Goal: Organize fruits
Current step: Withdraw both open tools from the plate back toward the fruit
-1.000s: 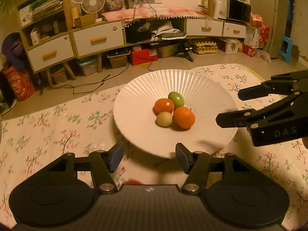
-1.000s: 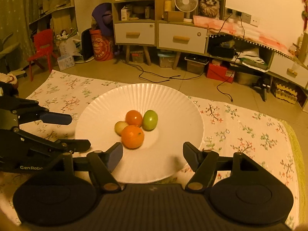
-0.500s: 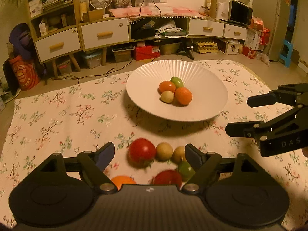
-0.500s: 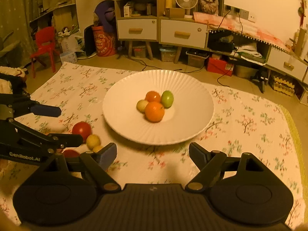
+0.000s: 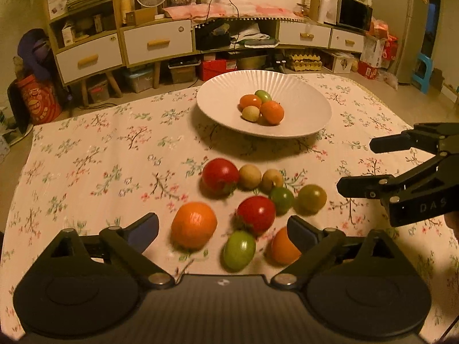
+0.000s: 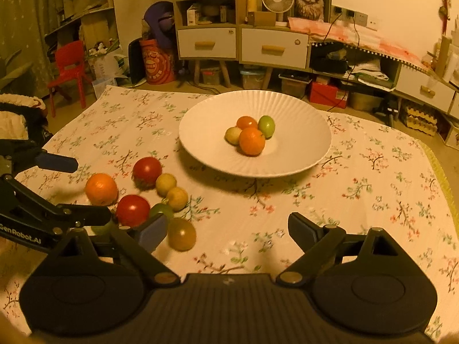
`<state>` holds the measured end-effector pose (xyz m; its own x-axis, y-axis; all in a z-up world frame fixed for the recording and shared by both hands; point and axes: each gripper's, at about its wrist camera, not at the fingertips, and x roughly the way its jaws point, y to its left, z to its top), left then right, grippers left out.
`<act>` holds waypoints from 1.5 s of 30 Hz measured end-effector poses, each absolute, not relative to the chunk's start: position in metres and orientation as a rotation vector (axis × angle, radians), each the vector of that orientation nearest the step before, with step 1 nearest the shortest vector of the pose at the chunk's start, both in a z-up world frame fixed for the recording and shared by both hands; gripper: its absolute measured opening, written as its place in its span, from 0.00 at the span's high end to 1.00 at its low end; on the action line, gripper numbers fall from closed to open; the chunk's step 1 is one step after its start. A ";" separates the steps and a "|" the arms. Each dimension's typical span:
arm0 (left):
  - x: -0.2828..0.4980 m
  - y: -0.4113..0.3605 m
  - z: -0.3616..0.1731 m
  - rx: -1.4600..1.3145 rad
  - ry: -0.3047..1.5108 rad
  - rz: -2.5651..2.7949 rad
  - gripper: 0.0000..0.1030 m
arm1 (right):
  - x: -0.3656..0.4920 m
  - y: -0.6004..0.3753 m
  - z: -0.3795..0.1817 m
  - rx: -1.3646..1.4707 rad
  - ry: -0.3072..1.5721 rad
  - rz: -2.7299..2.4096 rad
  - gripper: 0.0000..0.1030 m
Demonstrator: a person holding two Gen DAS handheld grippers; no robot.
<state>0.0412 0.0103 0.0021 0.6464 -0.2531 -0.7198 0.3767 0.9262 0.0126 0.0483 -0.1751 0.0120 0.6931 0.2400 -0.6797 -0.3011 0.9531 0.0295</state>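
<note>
A cream tablecloth with small pink and green flower sprigs (image 5: 94,172) covers the low surface. The black left gripper (image 5: 222,225) hangs over it with its jaws wide apart; they have just been opening, and nothing is pinched between them. Right in front of it lie loose fruits: a big round orange (image 5: 193,225), a shiny red tomato (image 5: 256,213), a green tomato (image 5: 239,250) and another orange fruit (image 5: 282,247) partly hidden by one finger, so it may be touching it. Just past these sit a second red tomato (image 5: 220,175) and two small yellow-tan round fruits (image 5: 250,176). The black right gripper (image 6: 228,230) is to the side, jaws apart too, just opened, over bare cloth. Farther on stands a white ribbed bowl (image 5: 218,109) with four fruits in it. Behind are wooden cabinets with white drawers (image 5: 156,43) and a small red chair (image 6: 67,66).
</note>
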 end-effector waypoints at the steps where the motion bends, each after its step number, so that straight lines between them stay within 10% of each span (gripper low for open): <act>1: 0.039 0.012 0.001 0.164 0.790 -0.361 0.01 | 0.047 -0.174 0.012 -0.085 0.746 0.307 0.13; 34: 0.012 0.046 -0.043 0.163 0.834 -0.344 0.00 | 0.001 -0.133 -0.025 -0.202 0.782 0.461 0.09; 45: 0.013 0.041 -0.044 0.154 0.816 -0.365 0.00 | 0.001 -0.131 -0.025 -0.207 0.739 0.511 0.42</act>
